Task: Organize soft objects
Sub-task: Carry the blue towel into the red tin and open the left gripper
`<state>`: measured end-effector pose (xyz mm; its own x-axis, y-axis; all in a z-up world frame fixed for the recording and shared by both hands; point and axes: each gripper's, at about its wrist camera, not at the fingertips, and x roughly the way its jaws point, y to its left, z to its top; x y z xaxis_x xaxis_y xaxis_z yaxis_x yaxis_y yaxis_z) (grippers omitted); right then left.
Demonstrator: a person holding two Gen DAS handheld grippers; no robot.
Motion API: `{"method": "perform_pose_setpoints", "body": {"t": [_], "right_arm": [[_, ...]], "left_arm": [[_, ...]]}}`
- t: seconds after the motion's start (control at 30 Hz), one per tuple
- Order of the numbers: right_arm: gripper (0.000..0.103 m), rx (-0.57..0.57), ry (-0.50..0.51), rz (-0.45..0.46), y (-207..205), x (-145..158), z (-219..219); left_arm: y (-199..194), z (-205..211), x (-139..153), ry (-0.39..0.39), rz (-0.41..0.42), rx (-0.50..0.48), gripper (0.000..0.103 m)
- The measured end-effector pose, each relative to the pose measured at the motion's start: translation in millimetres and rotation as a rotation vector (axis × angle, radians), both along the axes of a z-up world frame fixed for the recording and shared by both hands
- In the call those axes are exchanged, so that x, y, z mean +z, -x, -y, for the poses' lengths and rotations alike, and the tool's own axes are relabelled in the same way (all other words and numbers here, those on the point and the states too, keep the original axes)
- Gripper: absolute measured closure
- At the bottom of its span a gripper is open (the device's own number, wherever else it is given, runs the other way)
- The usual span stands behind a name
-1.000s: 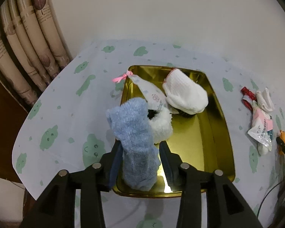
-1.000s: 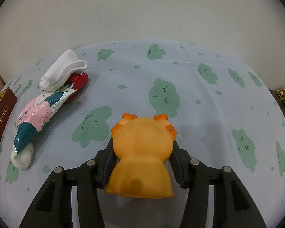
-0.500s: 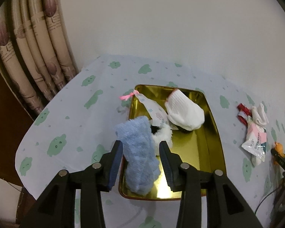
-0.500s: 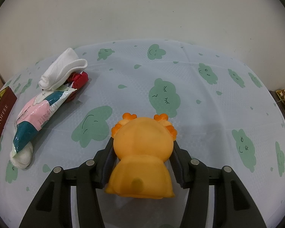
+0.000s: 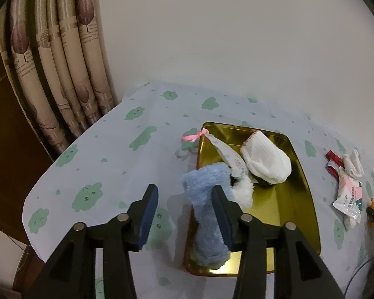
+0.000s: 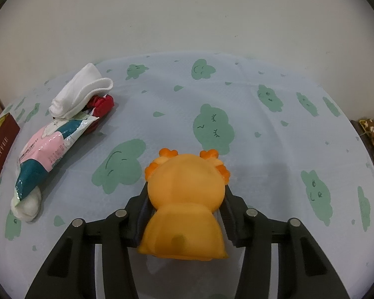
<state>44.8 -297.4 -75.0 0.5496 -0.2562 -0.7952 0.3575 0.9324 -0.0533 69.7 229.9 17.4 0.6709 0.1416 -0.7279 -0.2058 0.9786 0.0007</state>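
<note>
Cloud-print tablecloth (image 6: pixel 261 129): one gold tray (image 5: pixel 301 199), one orange toy (image 6: pixel 187 199).

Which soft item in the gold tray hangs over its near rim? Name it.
The fuzzy blue sock; the white mitten lies wholly inside the gold tray.

Patterned curtain (image 5: pixel 62 74), cloud-print tablecloth (image 6: pixel 261 129), plain pale wall (image 5: pixel 236 37).

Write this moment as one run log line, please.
left gripper: opening, empty | blue sock: in gold tray | right gripper: closing on orange toy
</note>
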Motion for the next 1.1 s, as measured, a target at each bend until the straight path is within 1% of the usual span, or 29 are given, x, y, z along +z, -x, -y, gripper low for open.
{"method": "perform_pose_setpoints", "body": {"t": [0.13, 0.2, 0.27, 0.33, 0.37, 0.43, 0.5, 0.6, 0.7, 0.9, 1.1], "right_arm": [[0.058, -0.006, 0.032, -0.018, -1, 1, -4], [0.058, -0.015, 0.042, -0.032, -2, 2, -5], [0.058, -0.023, 0.05, -0.043, -4, 3, -7], [0.058, -0.029, 0.058, -0.052, -5, 5, -9], [0.059, -0.033, 0.062, -0.056, -5, 6, -11], [0.059, -0.041, 0.071, -0.06, -6, 8, -15], [0.059, -0.038, 0.077, -0.059, -7, 12, -21], [0.059, -0.032, 0.075, -0.044, -8, 19, -29], [0.059, -0.013, 0.081, -0.02, -7, 30, -38], [0.059, 0.052, 0.053, 0.013, -10, 49, -65], [0.059, 0.164, 0.043, 0.024, -20, 65, -109]], "left_arm": [[9, -3, -6, -0.051, 0.018, 0.001, 0.056], [10, -4, -5, -0.058, 0.02, 0.0, 0.056], [13, -5, -5, -0.043, 0.035, 0.003, 0.056], [15, -7, -3, -0.046, 0.052, 0.008, 0.055], [16, -8, -3, -0.048, 0.059, 0.011, 0.052], [15, -12, -3, -0.024, 0.056, 0.011, 0.049], [14, -15, -2, -0.006, 0.053, 0.02, 0.049], [16, -17, 2, 0.003, 0.071, 0.028, 0.049], [15, -18, 2, 0.009, 0.065, 0.031, 0.049], [16, -19, 3, 0.01, 0.07, 0.049, 0.049], [17, -31, 3, 0.054, 0.069, 0.09, 0.049]]}}
